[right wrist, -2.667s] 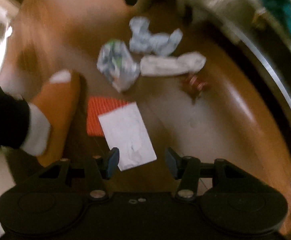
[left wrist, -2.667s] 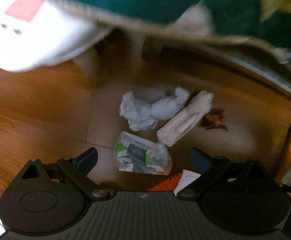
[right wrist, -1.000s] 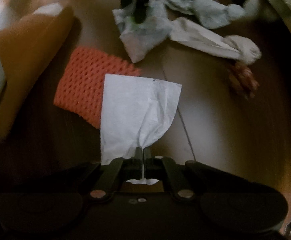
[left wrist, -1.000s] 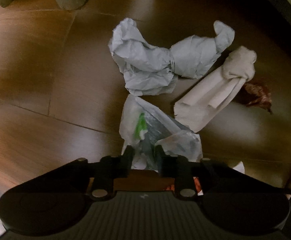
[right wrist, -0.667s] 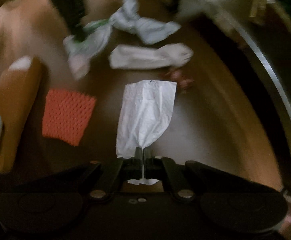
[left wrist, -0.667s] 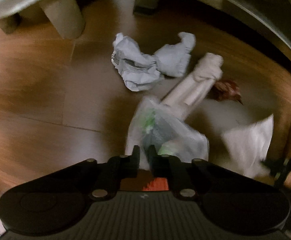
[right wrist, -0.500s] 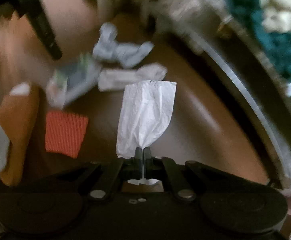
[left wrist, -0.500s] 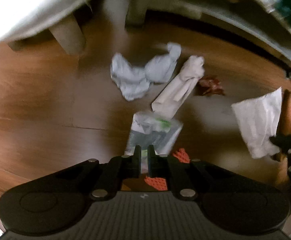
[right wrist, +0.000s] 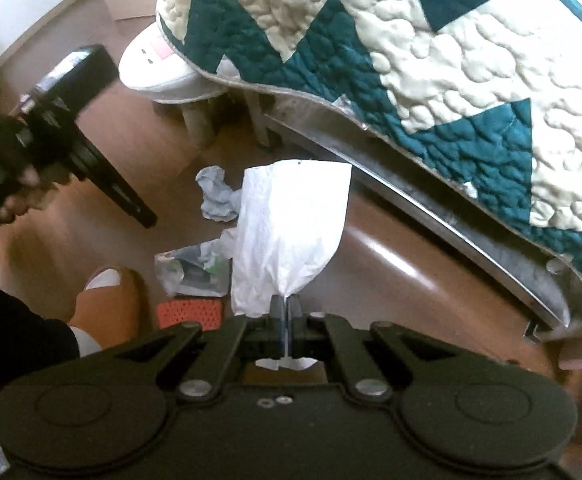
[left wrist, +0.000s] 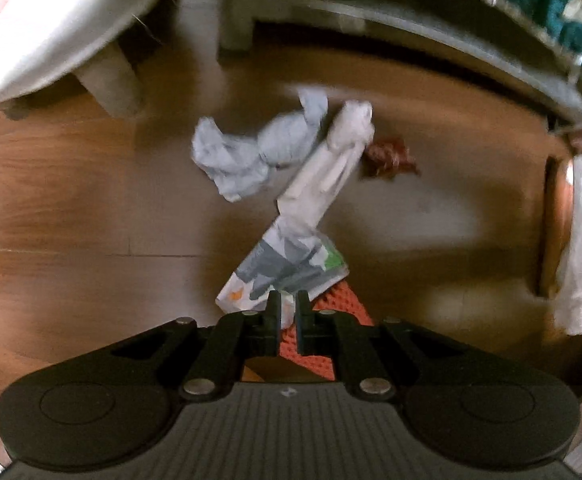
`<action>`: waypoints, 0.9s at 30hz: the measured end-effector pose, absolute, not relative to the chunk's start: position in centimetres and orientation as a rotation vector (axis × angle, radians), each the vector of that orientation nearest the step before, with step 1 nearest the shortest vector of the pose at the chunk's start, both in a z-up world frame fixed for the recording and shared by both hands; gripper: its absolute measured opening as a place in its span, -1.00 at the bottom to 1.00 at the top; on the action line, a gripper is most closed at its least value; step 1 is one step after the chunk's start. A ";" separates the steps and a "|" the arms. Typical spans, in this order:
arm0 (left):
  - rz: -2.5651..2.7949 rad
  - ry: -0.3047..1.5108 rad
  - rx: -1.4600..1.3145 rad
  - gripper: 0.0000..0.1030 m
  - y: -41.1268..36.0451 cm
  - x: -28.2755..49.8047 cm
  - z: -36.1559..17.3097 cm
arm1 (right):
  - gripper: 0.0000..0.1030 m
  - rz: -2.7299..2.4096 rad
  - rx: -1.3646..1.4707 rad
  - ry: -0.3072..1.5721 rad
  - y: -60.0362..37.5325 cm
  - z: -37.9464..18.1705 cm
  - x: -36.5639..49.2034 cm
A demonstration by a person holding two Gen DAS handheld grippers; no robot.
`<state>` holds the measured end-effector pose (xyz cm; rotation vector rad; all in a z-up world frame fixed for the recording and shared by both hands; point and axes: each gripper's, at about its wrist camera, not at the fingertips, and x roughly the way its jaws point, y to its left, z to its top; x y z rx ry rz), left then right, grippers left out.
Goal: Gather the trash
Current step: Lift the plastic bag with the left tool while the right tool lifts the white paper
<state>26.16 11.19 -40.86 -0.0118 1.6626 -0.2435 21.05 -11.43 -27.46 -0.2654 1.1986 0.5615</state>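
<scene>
The left hand-held gripper (left wrist: 285, 305) is pointing down at the wooden floor (left wrist: 71, 216), and its jaws are pinching the near edge of a clear plastic wrapper (left wrist: 287, 268) with grey, green and orange print. In the right wrist view that wrapper appears to be lying on the floor below the gripper's tip, so whether it is hanging free or resting is hard to tell through the blur. The right hand-held gripper (right wrist: 286, 312) is clamping a white tissue (right wrist: 291, 236) near its bottom edge; the sheet is standing up in front of the camera, and a small scrap of it is poking out behind the jaws.

More trash is lying on the floor. A crumpled pale blue paper (left wrist: 259, 156) is sitting just beside a rolled white paper (left wrist: 327, 172), the two touching near their far ends. A small reddish-brown scrap (left wrist: 389, 158) is lying just right of the white roll. An orange foam net (right wrist: 190, 312) is lying near the person's foot in a tan slipper (right wrist: 107, 304).

A green and cream quilt (right wrist: 431, 60) is draping over a bed with a metal frame (right wrist: 431, 208) beside the trash. A white stool (right wrist: 159, 68) is standing near the bed's corner.
</scene>
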 end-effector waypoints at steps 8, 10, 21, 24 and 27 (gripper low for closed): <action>-0.298 1.697 0.085 0.50 9.2 25.9 -46.3 | -0.97 0.566 -0.190 1.289 -11.4 -30.6 22.4; -0.342 1.669 0.175 0.50 8.2 25.7 -47.4 | -0.97 0.561 -0.169 1.309 -11.5 -31.0 22.6; -0.432 1.609 0.405 0.50 5.8 24.6 -52.5 | -0.96 0.530 -0.090 1.394 -12.1 -32.9 23.3; -0.406 1.625 0.381 0.47 6.5 24.7 -53.3 | -0.96 0.533 -0.082 1.401 -12.1 -33.2 23.4; -0.389 1.626 0.348 0.37 6.9 24.7 -53.4 | -0.96 0.530 -0.081 1.403 -12.1 -33.3 23.5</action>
